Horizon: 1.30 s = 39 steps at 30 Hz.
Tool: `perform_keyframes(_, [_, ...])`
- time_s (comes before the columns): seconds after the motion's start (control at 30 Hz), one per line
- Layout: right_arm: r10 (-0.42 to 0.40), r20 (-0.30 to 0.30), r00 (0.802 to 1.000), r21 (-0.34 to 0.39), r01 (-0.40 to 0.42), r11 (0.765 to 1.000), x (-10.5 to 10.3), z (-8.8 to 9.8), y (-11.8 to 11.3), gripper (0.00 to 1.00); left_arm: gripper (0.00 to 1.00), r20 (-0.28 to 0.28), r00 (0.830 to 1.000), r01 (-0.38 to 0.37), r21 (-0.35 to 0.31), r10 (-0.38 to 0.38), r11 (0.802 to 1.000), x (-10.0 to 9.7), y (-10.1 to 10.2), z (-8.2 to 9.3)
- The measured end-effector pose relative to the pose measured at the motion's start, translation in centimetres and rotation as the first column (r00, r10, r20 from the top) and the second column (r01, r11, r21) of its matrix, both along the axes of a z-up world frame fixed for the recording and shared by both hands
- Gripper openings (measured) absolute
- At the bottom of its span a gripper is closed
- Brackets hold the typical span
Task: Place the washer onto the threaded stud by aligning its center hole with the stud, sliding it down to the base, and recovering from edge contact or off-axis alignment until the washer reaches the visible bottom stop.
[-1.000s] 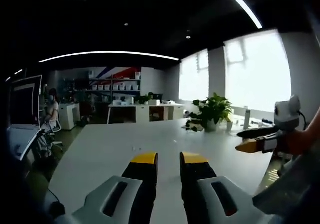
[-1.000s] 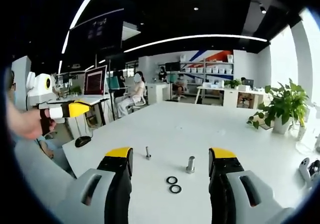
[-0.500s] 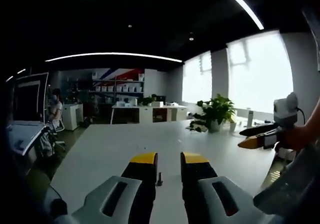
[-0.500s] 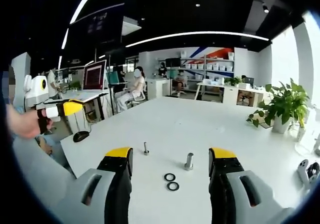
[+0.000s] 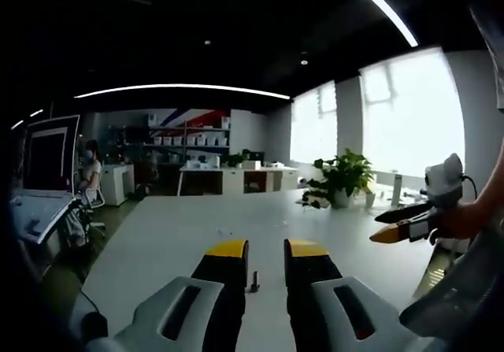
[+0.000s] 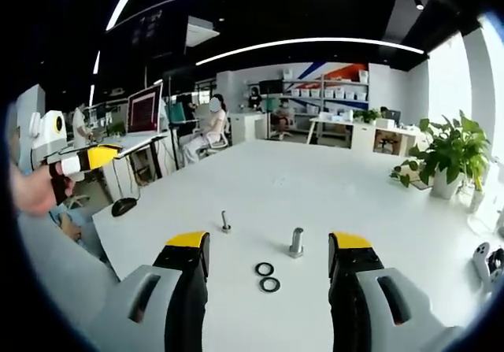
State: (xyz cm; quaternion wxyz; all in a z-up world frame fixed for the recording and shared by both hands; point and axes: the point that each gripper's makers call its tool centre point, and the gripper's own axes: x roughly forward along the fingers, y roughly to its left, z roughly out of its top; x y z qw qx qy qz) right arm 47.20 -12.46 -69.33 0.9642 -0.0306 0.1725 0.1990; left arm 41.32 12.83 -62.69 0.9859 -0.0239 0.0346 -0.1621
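Observation:
Two black washers (image 6: 264,268) (image 6: 270,284) lie flat on the white table (image 6: 315,194), side by side. Just beyond them stands a thick metal threaded stud (image 6: 296,242), and a thinner stud (image 6: 225,222) stands to its left. My right gripper (image 6: 268,246) hovers above the table, open and empty, with the washers between its wide-spread jaws. My left gripper (image 5: 267,250) has its jaws close together with a narrow gap and holds nothing; the thin stud (image 5: 254,281) shows through that gap. The left gripper (image 6: 87,160) is held in a hand at the left edge. The right gripper (image 5: 398,224) comes in from the right.
A potted plant (image 6: 449,159) stands at the table's far right, and a white controller (image 6: 484,261) lies near the right edge. A black mouse (image 6: 124,205) and a monitor (image 6: 146,109) are on a desk to the left. People sit at desks in the background.
Both cameras have shifted slightly. The thin stud has come into sight between the left jaws. Washers and studs have not moved on the table.

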Motion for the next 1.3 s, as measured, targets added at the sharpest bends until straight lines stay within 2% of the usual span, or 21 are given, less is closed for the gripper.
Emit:
perform_keyframes(0.17, [-0.008, -0.027, 1.0, 0.003, 0.008, 1.0, -0.3, -0.8, -0.1, 0.63, 0.16, 0.004, 1.0, 0.002, 0.004, -0.002, 1.0, -0.1, -0.1, 0.1])
perform_keyframes(0.53, [-0.009, -0.025, 1.0, -0.02, 0.009, 1.0, 0.2, -1.1, 0.7, 0.63, 0.15, 0.01, 1.0, 0.023, -0.019, -0.023, 1.0, -0.3, -0.5, 0.3])
perform_keyframes(0.7, [-0.061, -0.048, 0.997, -0.027, 0.059, 0.998, 0.5, -2.0, 0.1, 0.63, 0.15, 0.008, 1.0, 0.023, -0.026, -0.023, 0.999, -0.3, -0.5, 0.3])
perform_keyframes(0.93, [-0.116, -0.063, 0.991, -0.051, 0.113, 0.992, 0.4, -2.7, -0.7, 0.63, 0.15, 0.037, 0.999, 0.03, -0.052, -0.028, 0.998, -0.5, -0.3, 1.1])
perform_keyframes(1.1, [-0.131, -0.08, 0.988, -0.06, 0.126, 0.99, 0.3, -3.8, -0.6, 0.63, 0.15, 0.021, 0.999, 0.032, -0.061, -0.031, 0.998, -0.3, -0.2, 0.6])
perform_keyframes(1.3, [-0.104, -0.102, 0.989, -0.065, 0.098, 0.993, 0.7, -5.7, 0.6, 0.62, 0.15, 0.014, 0.999, 0.038, -0.043, -0.037, 0.998, -0.4, -0.6, 0.4])
